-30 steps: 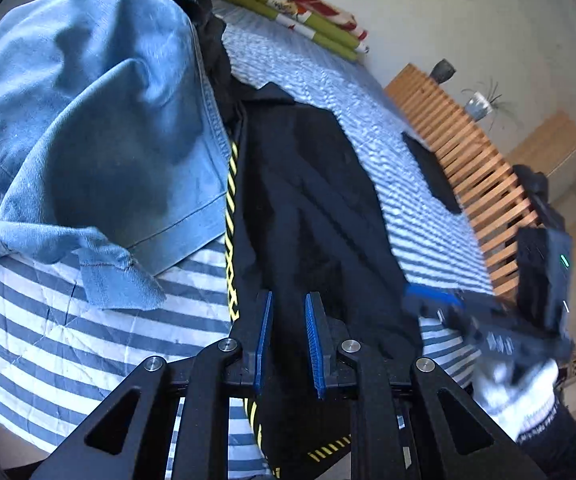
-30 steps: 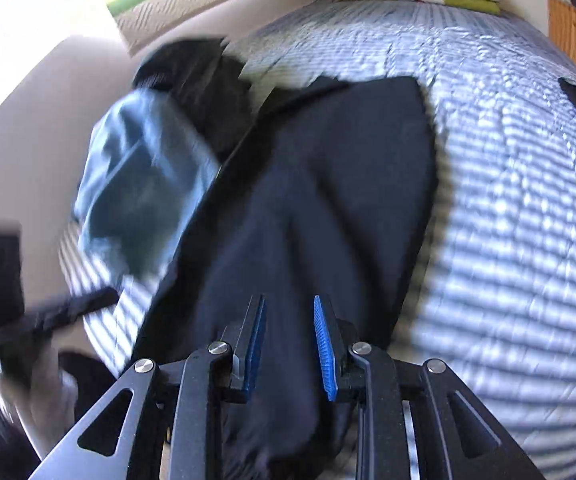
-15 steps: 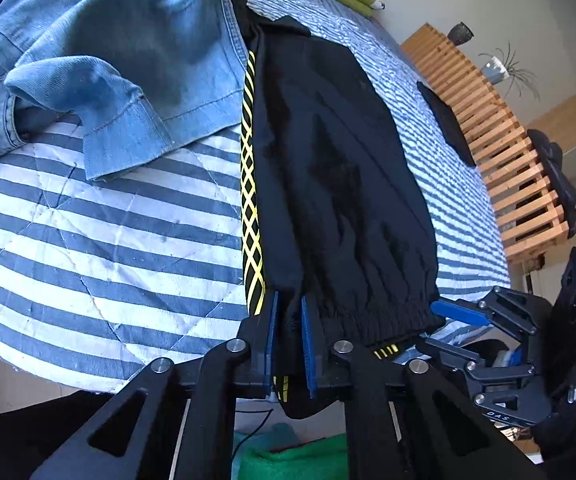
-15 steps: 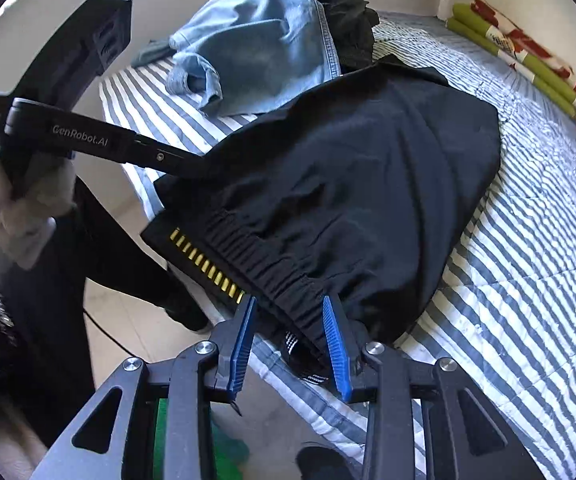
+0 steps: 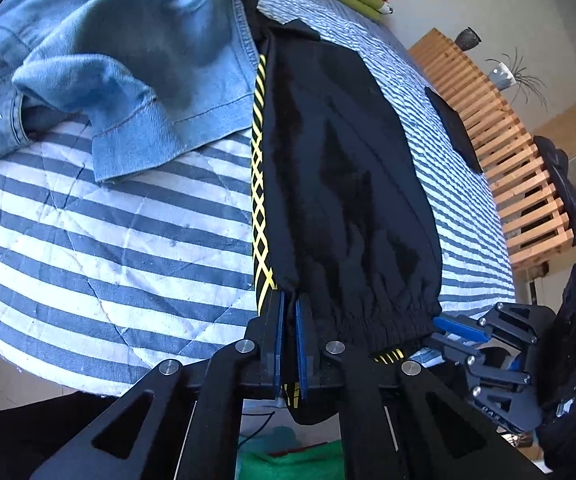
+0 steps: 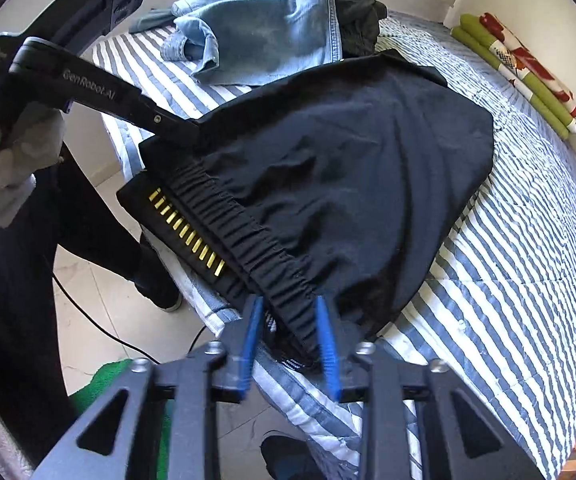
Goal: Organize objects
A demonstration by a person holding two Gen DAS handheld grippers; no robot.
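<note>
My left gripper (image 5: 289,312) is clenched on the black pants (image 5: 343,184), at the waistband corner next to the yellow lattice stripe (image 5: 259,184); the blue pads are almost together w/ thin cloth between them. My right gripper (image 6: 289,308) has just been closing, and the gathered elastic waistband (image 6: 248,240) sits between its blue pads. The pads stand against the band on both sides, so I read it as grasping.

The pants lie flat on the striped bed cover (image 5: 108,240), waistband at the bed edge, legs going away twd the far end. A denim garment (image 5: 128,52) is crumpled beside them, its edge touching the stripe side. In the right wrist view my left hand in a white glove (image 6: 4,152) holds the other tool. Folded green-red bedding (image 6: 519,76) is at the far wall.
</note>
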